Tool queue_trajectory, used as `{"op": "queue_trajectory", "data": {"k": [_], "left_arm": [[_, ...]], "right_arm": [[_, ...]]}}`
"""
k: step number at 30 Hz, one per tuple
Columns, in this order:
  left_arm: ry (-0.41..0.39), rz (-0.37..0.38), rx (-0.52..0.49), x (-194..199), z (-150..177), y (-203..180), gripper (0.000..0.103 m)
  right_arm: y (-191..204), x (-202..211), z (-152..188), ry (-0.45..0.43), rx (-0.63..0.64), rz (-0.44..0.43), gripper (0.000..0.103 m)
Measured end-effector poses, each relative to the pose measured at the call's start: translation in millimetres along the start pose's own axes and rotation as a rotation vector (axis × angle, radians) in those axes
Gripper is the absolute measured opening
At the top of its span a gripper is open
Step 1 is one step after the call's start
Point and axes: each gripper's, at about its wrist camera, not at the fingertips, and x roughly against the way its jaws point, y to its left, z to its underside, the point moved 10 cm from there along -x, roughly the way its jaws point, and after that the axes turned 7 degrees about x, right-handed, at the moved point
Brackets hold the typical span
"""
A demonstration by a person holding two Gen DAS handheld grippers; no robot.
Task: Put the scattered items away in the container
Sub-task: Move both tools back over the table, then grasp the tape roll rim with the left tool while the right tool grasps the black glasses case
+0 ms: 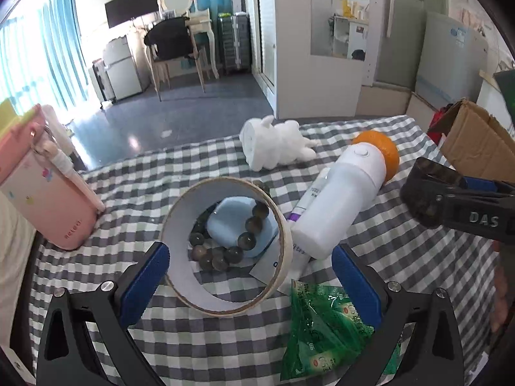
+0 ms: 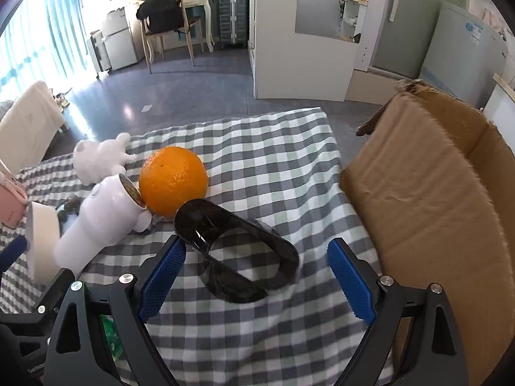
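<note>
While the sunglasses [image 2: 238, 251] lie folded on the checked cloth [image 2: 273, 160], the right gripper [image 2: 257, 270] sits low over them with jaws spread wide and nothing held. Its left pad [image 2: 164, 273] is just beside the near lens; its right pad [image 2: 351, 283] stands apart from the frame. The step in hand appears to be picking up the sunglasses for the cardboard box [image 2: 428, 199], which stands open just to the right. A sound grasp likely needs the jaws centred across the frame's narrow width, closing on the rim rather than the lens faces, since glossy plastic may slip or twist. The orange [image 2: 173, 180] touches the far end and could roll if nudged; the white bottle [image 2: 99, 222] lies against it. The left gripper [image 1: 251, 276], also released and empty, brackets the tape roll [image 1: 225, 244] containing beads [image 1: 225, 251].
</note>
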Motion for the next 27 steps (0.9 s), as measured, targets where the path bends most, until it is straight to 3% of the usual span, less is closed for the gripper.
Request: {"op": "queue_trajectory", "data": {"k": [2, 3, 4, 6, 7, 12, 17, 27], "left_arm": [[0.025, 0.014, 0.006, -3.9, 2.3, 0.1, 0.084], [0.038, 0.013, 0.007, -6.9, 3.9, -0.4, 0.078], [0.06, 0.005, 0.008, -11.1, 6.9, 1.0, 0.064], [0.062, 0.018, 0.013, -10.3, 8.1, 2.8, 0.055], [0.058, 0.022, 0.014, -8.2, 7.9, 3.1, 0.044], [0.057, 0.035, 0.003, -1.9, 8.4, 0.3, 0.013], [0.041, -0.01, -0.021, 8.6, 7.0, 1.3, 0.012], [-0.037, -0.023, -0.008, 52.9, -8.5, 1.8, 0.008]], "right_arm": [[1.9, -4.1, 1.2, 0.011, 0.008, 0.001, 0.089], [2.6, -5.1, 2.0, 0.014, 0.009, -0.004, 0.084], [4.3, -5.9, 3.1, 0.02, 0.01, -0.017, 0.075], [6.0, -7.3, 5.3, 0.034, 0.016, -0.03, 0.065], [6.2, -6.8, 5.6, 0.034, 0.021, -0.028, 0.065], [7.6, 3.0, 5.8, 0.018, 0.024, -0.034, 0.065], [12.0, 19.8, 3.5, -0.011, 0.027, -0.046, 0.065], [19.1, 59.7, 6.6, -0.063, 0.035, -0.098, 0.064]]}}
